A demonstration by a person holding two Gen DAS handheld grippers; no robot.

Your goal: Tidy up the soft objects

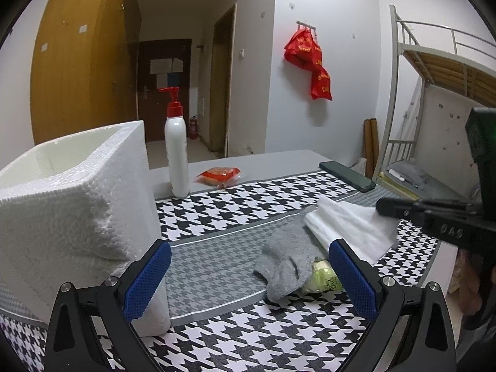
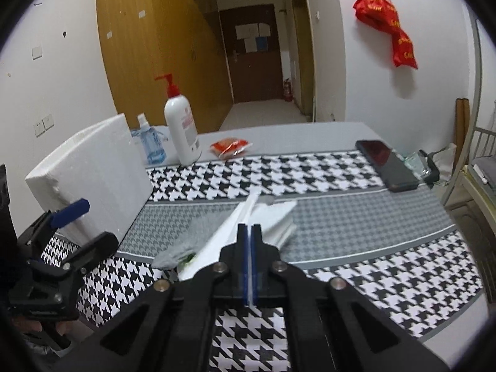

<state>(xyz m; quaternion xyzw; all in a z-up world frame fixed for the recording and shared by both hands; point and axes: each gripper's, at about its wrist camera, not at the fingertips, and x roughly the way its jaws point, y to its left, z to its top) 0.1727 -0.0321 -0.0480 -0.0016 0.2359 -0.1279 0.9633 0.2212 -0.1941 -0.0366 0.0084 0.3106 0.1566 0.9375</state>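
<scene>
Soft objects lie heaped mid-surface on the houndstooth cloth (image 1: 235, 214): a folded white towel (image 1: 347, 223), a grey sock (image 1: 288, 260) overlapping its near corner, and a pale green packet (image 1: 322, 279) tucked under both. The right gripper (image 2: 248, 232) has its jaws pressed together on one edge of the towel, which rises tilted while the remaining folds rest on the cloth. The left gripper (image 1: 248, 279) hovers with jaws wide apart, empty, just beside the white foam box (image 1: 71, 204). My worry is the thin pinch: only a layer or so seems caught, so a lift may unfold the towel or let it slip free. The sock, touching it, could get dragged along, and a wide swing toward the box risks clipping the pump bottle (image 1: 177, 152) standing behind it.
</scene>
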